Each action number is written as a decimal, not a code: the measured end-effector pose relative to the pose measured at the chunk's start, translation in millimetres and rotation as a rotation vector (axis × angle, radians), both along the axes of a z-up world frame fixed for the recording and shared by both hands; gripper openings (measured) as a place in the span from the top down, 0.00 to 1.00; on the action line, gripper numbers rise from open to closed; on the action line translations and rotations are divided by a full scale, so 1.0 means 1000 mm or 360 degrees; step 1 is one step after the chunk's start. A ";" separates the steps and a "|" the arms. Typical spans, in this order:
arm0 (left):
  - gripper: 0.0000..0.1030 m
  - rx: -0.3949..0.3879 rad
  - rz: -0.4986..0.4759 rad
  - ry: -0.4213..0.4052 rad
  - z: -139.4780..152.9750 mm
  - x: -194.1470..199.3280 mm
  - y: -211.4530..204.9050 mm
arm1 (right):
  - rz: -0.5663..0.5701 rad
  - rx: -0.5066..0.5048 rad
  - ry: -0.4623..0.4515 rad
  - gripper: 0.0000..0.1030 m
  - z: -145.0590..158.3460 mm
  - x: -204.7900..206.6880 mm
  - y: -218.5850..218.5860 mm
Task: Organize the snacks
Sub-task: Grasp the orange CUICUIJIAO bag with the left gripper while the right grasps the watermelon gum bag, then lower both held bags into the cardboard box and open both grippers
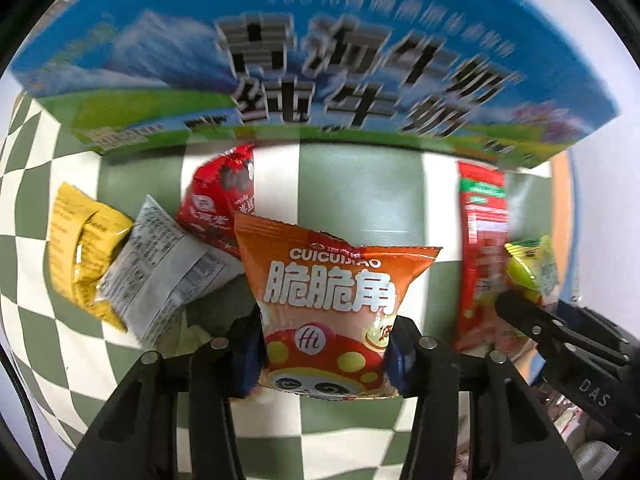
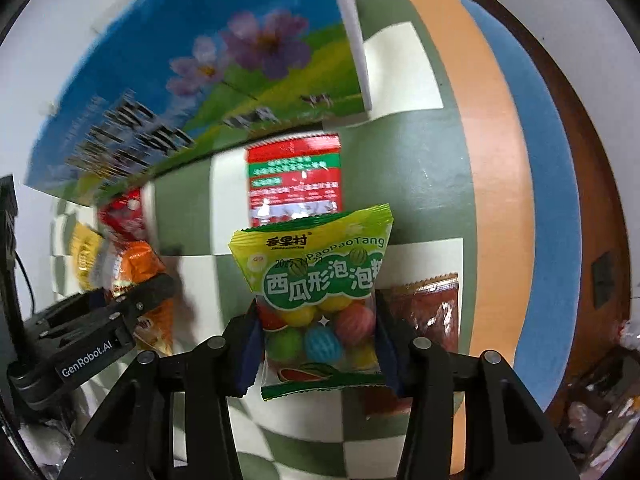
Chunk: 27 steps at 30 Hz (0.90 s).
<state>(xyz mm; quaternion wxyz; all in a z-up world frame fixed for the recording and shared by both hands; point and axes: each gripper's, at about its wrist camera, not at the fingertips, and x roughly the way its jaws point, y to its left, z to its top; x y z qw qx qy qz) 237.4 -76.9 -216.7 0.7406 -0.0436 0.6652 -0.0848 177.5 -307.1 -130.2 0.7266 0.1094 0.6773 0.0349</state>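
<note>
Left wrist view: the left gripper pinches the orange snack bag above the checkered cloth, presumably bound for the milk carton box. Right wrist view: the right gripper clamps the green gum bag likewise, lifted clear of the red packet.

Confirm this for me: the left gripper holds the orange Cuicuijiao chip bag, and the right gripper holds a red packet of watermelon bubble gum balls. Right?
Not quite: the packet in the right gripper is green and yellow, not red, as the right wrist view shows. That watermelon bubble gum packet sits clamped between the fingers. The left gripper does hold the orange Cuicuijiao chip bag.
</note>
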 end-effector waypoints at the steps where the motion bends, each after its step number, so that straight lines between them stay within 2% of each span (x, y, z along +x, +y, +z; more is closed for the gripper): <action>1: 0.56 -0.0028 0.0004 -0.0014 0.011 -0.004 0.001 | -0.0012 0.0042 -0.0019 0.51 0.009 -0.003 0.000; 5: 0.56 -0.0147 0.0008 -0.0109 0.065 -0.013 0.007 | -0.0016 0.0187 -0.0121 0.51 0.053 -0.004 0.003; 9: 0.56 -0.0215 0.0016 -0.0221 0.117 0.001 0.015 | 0.0012 0.0295 -0.0265 0.51 0.105 0.010 0.013; 11: 0.56 -0.0205 0.0019 -0.0283 0.138 0.017 0.023 | 0.0034 0.0337 -0.0329 0.51 0.127 0.022 0.019; 14: 0.56 -0.0116 0.0019 -0.0359 0.159 0.045 0.030 | 0.0078 0.0332 -0.0427 0.51 0.153 0.050 0.032; 17: 0.55 -0.0018 0.0036 -0.0355 0.157 0.082 0.044 | 0.0102 0.0283 -0.0464 0.51 0.158 0.093 0.047; 20: 0.55 0.0054 0.0053 -0.0298 0.147 0.121 0.053 | 0.0113 0.0229 -0.0407 0.51 0.144 0.125 0.057; 23: 0.55 0.0110 0.0058 -0.0227 0.126 0.153 0.059 | 0.0102 0.0200 -0.0313 0.51 0.124 0.148 0.064; 27: 0.55 0.0155 0.0050 -0.0065 0.090 0.179 0.060 | 0.0094 0.0162 -0.0209 0.51 0.100 0.168 0.064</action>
